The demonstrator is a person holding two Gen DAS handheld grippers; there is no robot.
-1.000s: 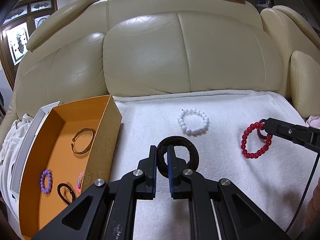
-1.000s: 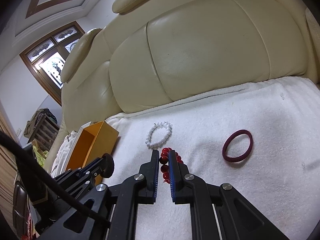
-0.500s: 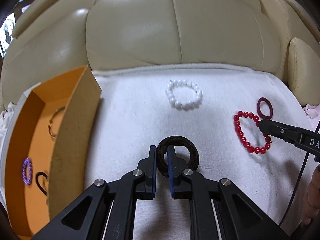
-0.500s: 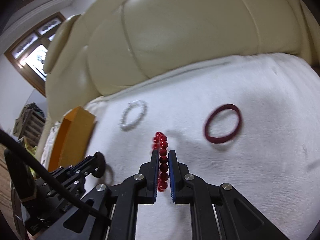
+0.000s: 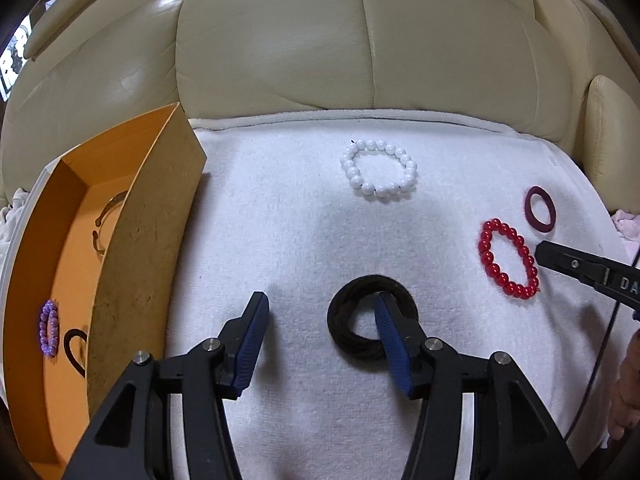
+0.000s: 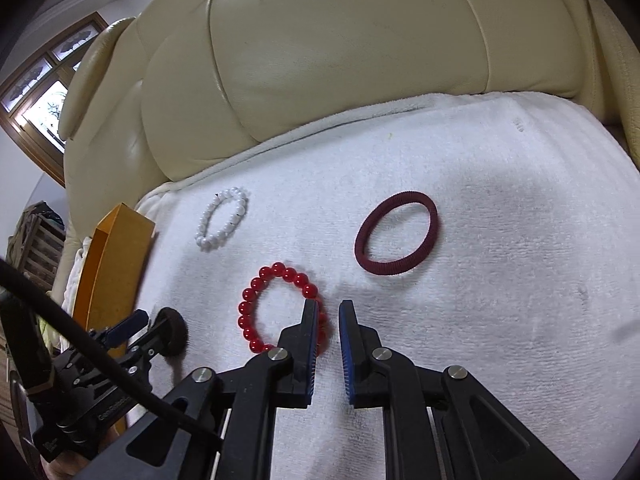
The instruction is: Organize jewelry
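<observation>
Two views, one risk each.
Left wrist view: left tool [image 5: 320, 312] has just been opening, now spread; black hair tie [image 5: 373, 328] lies on white towel [image 5: 280, 240], right finger inside its loop, nothing pinched.
Risk, left: lifting away may snag the loop and drag it.
Orange box [image 5: 132, 240]: left, well apart; purple bracelet [image 5: 49, 333] already inside.
Right wrist view: right tool [image 6: 328, 312] narrowly parted, not pinching; red bead bracelet [image 6: 280, 308] beside and partly under left finger.
Risk, right: closing here may miss, or beads may roll off pads.
Maroon band [image 6: 396, 234], white bead bracelet [image 6: 222, 218]: on towel, unsorted.
</observation>
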